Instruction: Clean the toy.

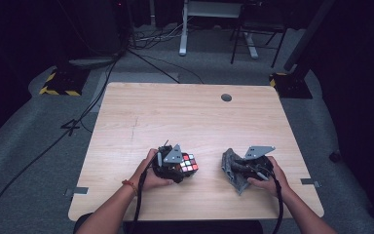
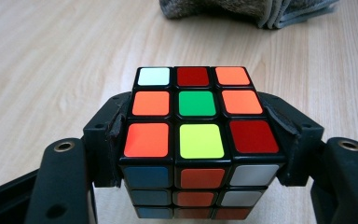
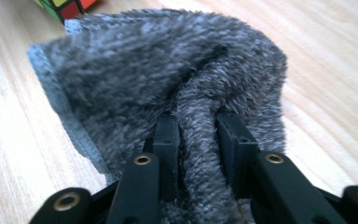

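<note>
A: Which step is this?

B: I'd judge it a cleaning job about to begin. The left hand-held gripper (image 1: 187, 165) is clamped on the puzzle cube (image 2: 198, 140), its pads pressing two opposite sides, low over the near middle of the bench (image 1: 175, 112). Just to its right, the right hand-held gripper (image 3: 198, 140) has a raised fold of the grey fuzzy cloth (image 3: 168, 79) between its pads. They look to be touching the fold loosely; I can't tell how firm the pinch is.

A: And the next move?

B: Probably bringing cloth and cube together. That calls for a sure hold on the fold first, or the cloth may slip out, and for keeping the cube steady so its layers don't twist.

A: The surface?

B: Pale wood grain, bare apart from these two things, with a round cable hole (image 1: 226, 97) near the far edge.

A: The room?

B: Dark, grey floor (image 1: 29, 146), cables (image 1: 53, 141) trailing across it, yellow-and-black striped stand feet (image 1: 58, 85), a desk frame (image 1: 209, 24) behind.
</note>
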`<state>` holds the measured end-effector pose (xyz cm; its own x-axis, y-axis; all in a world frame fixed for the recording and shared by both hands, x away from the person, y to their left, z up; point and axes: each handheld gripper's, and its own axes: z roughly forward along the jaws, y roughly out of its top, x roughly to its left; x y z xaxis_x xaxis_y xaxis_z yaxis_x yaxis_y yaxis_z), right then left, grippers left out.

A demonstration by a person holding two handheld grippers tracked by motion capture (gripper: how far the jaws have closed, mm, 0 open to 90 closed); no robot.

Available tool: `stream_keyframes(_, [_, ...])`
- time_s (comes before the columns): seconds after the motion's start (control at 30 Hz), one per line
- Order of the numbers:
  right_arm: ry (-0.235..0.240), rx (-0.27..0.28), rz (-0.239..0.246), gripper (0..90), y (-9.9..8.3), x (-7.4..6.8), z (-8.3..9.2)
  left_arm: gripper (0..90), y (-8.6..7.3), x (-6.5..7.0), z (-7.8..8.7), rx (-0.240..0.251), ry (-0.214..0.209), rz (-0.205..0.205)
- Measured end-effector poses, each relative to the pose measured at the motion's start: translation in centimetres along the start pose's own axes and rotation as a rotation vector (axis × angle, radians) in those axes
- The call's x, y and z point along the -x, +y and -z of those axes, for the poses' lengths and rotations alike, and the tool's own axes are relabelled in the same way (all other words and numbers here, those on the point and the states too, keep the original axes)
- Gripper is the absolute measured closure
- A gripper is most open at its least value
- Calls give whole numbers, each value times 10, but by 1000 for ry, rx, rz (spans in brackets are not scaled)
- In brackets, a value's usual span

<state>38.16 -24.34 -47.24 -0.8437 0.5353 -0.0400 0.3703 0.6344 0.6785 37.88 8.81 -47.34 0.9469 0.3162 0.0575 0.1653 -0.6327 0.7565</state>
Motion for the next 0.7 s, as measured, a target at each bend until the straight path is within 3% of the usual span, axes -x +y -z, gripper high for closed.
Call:
stream_keyframes(0.2, [17,-19,17,655,-1,-4,-6,324,-6,0,-3,-14,-50,18])
stream_keyframes(0.47, [26,-25,14,614,-3,-5,-12,320,-6,1,-4,-19,-46,11])
stream_keyframes(0.7, [35,-12,18,527,-1,-6,-9,300,-3,4,-1,-36,-20,1])
